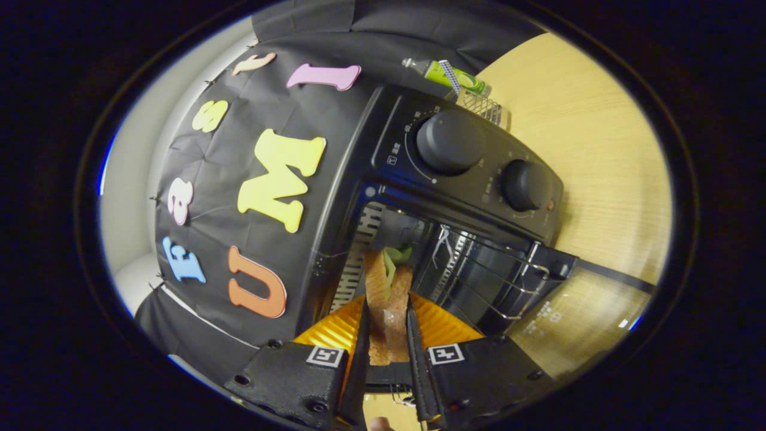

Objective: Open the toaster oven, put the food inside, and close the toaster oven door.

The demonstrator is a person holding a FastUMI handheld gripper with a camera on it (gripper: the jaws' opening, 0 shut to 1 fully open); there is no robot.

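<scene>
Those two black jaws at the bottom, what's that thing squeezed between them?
In the gripper view, a sandwich with toasted bread and a green leaf sits clamped between the jaws of the gripper, its far end reaching into the open toaster oven.

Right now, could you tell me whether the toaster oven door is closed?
No, the toaster oven door hangs open, and the gripper holds the sandwich at its mouth.

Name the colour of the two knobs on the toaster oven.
Black, matching the toaster oven; gripper view shows both knobs. The gripper is shut on the sandwich.
</scene>
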